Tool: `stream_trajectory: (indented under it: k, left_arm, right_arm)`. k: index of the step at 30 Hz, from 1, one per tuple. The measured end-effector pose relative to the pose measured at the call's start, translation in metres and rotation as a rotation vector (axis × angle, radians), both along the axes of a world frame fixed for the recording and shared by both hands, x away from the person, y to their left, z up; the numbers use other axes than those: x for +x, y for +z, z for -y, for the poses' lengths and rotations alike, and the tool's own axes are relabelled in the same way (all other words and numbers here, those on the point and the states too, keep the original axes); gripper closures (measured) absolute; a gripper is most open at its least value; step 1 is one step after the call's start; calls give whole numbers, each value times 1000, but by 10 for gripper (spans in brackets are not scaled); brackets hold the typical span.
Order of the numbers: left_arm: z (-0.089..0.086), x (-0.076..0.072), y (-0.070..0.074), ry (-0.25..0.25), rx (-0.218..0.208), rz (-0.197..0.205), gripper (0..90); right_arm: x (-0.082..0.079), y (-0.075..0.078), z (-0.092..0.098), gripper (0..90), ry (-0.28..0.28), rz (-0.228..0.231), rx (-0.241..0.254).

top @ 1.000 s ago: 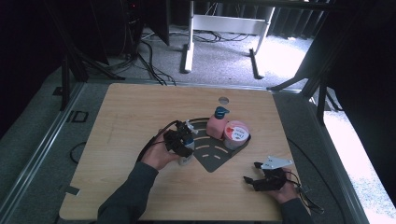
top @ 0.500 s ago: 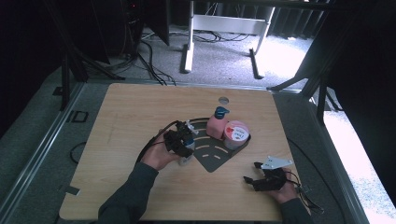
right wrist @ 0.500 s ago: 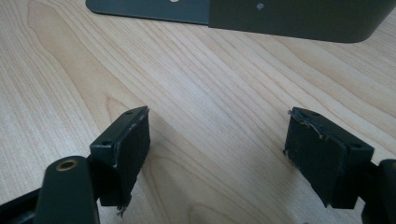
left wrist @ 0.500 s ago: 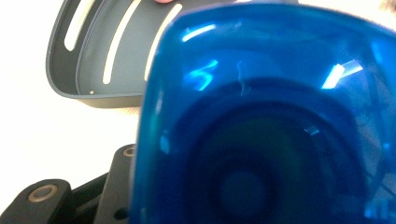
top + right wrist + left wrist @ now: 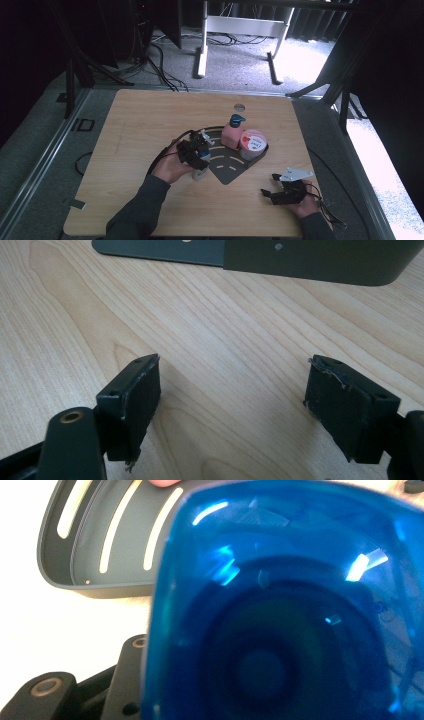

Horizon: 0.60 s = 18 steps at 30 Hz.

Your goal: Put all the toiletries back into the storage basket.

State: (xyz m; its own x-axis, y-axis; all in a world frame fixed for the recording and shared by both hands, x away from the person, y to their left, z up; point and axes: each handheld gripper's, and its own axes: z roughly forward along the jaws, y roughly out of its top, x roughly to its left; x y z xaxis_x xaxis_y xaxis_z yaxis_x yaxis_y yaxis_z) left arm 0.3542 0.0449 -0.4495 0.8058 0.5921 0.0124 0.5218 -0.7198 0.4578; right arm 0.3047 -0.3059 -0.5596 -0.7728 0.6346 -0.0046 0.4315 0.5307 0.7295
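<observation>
Wood-grain tabletop [image 5: 140, 130] fills the middle of the high view, and on it, right of centre, lies a dark grey fan-shaped metal tray with pale slots [image 5: 231, 167]. At the tray's upper edge stand a pink pump bottle with a blue nozzle [image 5: 232, 133] and, just beside it to the right, a round tub with a pink and white lid [image 5: 252, 142]. The left gripper [image 5: 194, 150], held in a hand [image 5: 172, 167] at the tray's left edge, sits over a small pale bottle [image 5: 200, 173]; in the left gripper view a translucent blue plastic cap [image 5: 285, 610] crowds the frame against one black jaw, so I cannot tell whether the jaws clamp it. The right gripper [image 5: 232, 405] rests low at the lower right of the high view, well apart from the tray, its jaws spread wide over bare wood
</observation>
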Motion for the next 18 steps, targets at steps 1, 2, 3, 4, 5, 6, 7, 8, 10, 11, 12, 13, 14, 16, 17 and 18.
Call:
stream_trajectory:
  k: [1,2,3,4,5,6,7,8,10,11,12,13,14,16,17,18]
  left_arm:
    - [1,0,1,-4,2,2,549]
    - [3,-1,3,-13,5,0,548]
    - [4,-2,4,-19,4,0,549]
    - [4,-2,4,-19,4,0,548]
    - [5,-3,6,-29,0,2,548]
    - [5,-3,6,-29,0,2,548]
    - [7,-4,7,-32,-2,3,548]
    - [8,-4,8,-39,-4,3,549]
    - [10,-4,9,-47,-1,5,548]
    - [11,-4,10,-47,-5,6,548]
    - [12,-4,10,-49,-8,6,548]
    - [12,-4,10,-49,-11,3,548]
    - [13,-3,11,-51,-15,1,548]
    - [14,-3,11,-56,-20,-1,549]
    - [15,-3,12,-56,-19,-2,549]
    - [16,-3,12,-61,-16,-1,548]
  right_arm:
    - [0,0,0,219,0,0,0]
    - [0,0,0,219,0,0,1]
    - [0,0,0,219,0,0,1]
    - [0,0,0,219,0,0,1]
    - [0,0,0,219,0,1,-1]
    - [0,0,0,219,0,1,-1]
    - [0,0,0,219,1,2,0]
    - [0,0,0,219,0,1,0]
    - [0,0,0,219,0,1,0]
    - [0,0,0,219,0,1,1]
    - [0,0,0,219,0,1,1]
    - [0,0,0,219,0,1,1]
    - [0,0,0,219,0,1,1]
    - [0,0,0,219,0,1,0]
    - [0,0,0,219,0,1,0]
    - [0,0,0,219,0,1,1]
